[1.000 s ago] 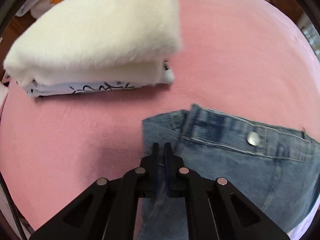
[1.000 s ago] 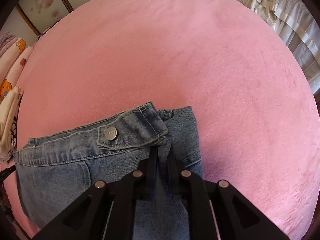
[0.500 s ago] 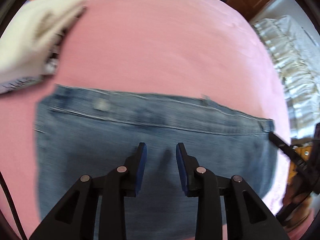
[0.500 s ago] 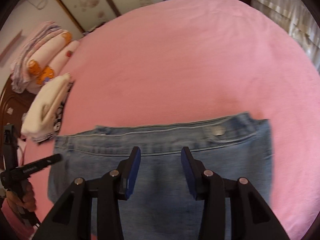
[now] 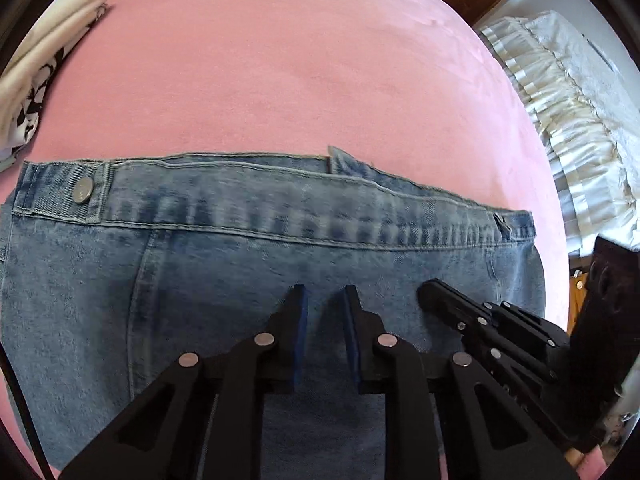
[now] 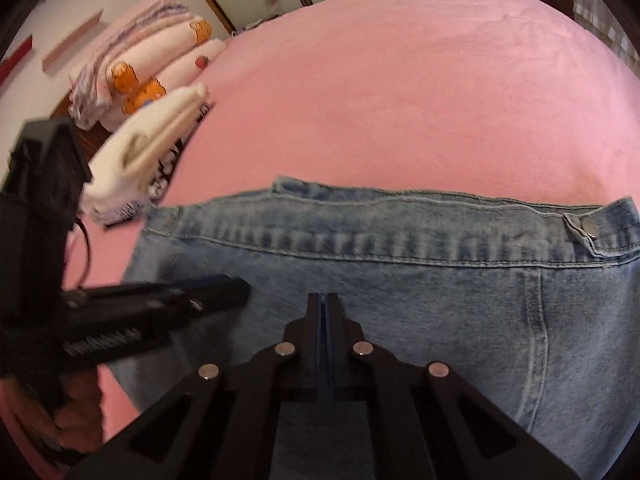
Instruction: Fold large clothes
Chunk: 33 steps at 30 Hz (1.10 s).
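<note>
Jeans point(image 5: 240, 280) lie flat on the pink bed cover point(image 5: 280, 72), waistband point(image 5: 280, 216) toward the far side, running left to right across both views. Metal button point(image 5: 83, 191) sits at the left end of the waistband in the left wrist view; in the right wrist view a button point(image 6: 588, 227) shows at the right end. Denim fills the near half of each frame; bare pink cover beyond it.

Left tool point(image 5: 325, 300): blue-padded fingers a small way apart and closing, nothing between them, tips above the denim below the waistband. Contact with the cloth cannot be judged.

Right tool point(image 6: 323, 300): fingers pressed together, tips over the denim near the middle of the garment. No fold of cloth is visibly caught between them.

Each tool appears in the other's camera: the right one at the right of the left wrist view point(image 5: 460, 308), the left one at the left of the right wrist view point(image 6: 216, 292), with the person's hand point(image 6: 60, 408) gripping its handle. The two tools are near each other, side by side over the jeans.

Folded cream garments point(image 6: 148, 144) are stacked at the far left edge of the bed, apart from the jeans. Beyond them, a pile of pink printed bedding point(image 6: 152, 48). White ruffled fabric point(image 5: 568, 120) lies off the right side of the bed
</note>
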{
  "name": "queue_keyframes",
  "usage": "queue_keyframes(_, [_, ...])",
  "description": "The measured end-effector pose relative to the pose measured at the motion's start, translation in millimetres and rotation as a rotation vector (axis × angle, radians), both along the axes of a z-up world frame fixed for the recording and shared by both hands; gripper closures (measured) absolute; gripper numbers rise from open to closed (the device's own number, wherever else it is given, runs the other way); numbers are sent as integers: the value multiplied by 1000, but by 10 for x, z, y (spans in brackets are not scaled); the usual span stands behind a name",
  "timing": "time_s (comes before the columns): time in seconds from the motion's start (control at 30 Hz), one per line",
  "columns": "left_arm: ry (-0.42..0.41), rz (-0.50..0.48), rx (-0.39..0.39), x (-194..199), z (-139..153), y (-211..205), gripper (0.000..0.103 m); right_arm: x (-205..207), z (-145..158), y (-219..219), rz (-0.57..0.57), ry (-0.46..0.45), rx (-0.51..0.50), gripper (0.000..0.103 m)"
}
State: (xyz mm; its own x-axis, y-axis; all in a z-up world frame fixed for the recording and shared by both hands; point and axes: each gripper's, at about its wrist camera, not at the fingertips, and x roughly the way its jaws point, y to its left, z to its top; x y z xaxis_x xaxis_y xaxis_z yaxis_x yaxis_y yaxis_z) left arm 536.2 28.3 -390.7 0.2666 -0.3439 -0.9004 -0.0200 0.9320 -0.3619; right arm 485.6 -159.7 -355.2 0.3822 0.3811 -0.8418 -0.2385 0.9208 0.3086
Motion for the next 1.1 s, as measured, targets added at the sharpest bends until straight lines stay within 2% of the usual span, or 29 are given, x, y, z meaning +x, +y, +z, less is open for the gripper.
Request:
queue_keyframes(0.17, [-19, 26, 20, 16, -12, 331, 91, 25, -98, -301, -61, -3, 5, 103])
queue_keyframes(0.23, [-23, 48, 22, 15, -11, 461, 91, 39, -97, -463, -95, -14, -66, 103])
queue_keyframes(0.33, [-31, 89, 30, -8, 4, 668, 92, 40, -90, -752, -155, -17, -109, 103])
queue_keyframes(0.4, [-22, 111, -28, -19, -16, 805, 94, 30, -80, -936, -178, -14, -124, 103])
queue_keyframes(0.43, [-19, 125, -51, -23, -27, 839, 95, 15, -64, -1026, -209, -19, -183, 103])
queue_keyframes(0.47, [-19, 142, -71, -33, -31, 876, 95, -7, -42, -1100, -210, -22, -195, 103])
queue_keyframes(0.53, [-28, 145, -69, -49, -22, 909, 95, -53, -34, -1263, -247, -15, -251, 103])
queue_keyframes(0.63, [-37, 138, 87, -84, 1, 975, 95, -139, -5, -1486, -302, 0, -274, 103])
queue_keyframes(0.67, [-29, 135, 115, -99, -13, 1022, 95, -167, 3, -1542, -306, 6, -251, 103])
queue_keyframes(0.7, [-18, 144, 130, -115, -34, 1064, 95, -191, 13, -1577, -314, 9, -238, 103])
queue_keyframes(0.83, [4, 191, 201, -197, -85, 1306, 95, -249, 50, -1572, -284, 4, -333, 103])
queue_keyframes(0.97, [39, 268, 299, -293, -143, 1551, 94, -308, 76, -1651, -341, 16, -344, 103])
queue_keyframes(1.1, [55, 314, 290, -350, -117, 1655, 94, -358, 166, -1698, -394, 26, -339, 103])
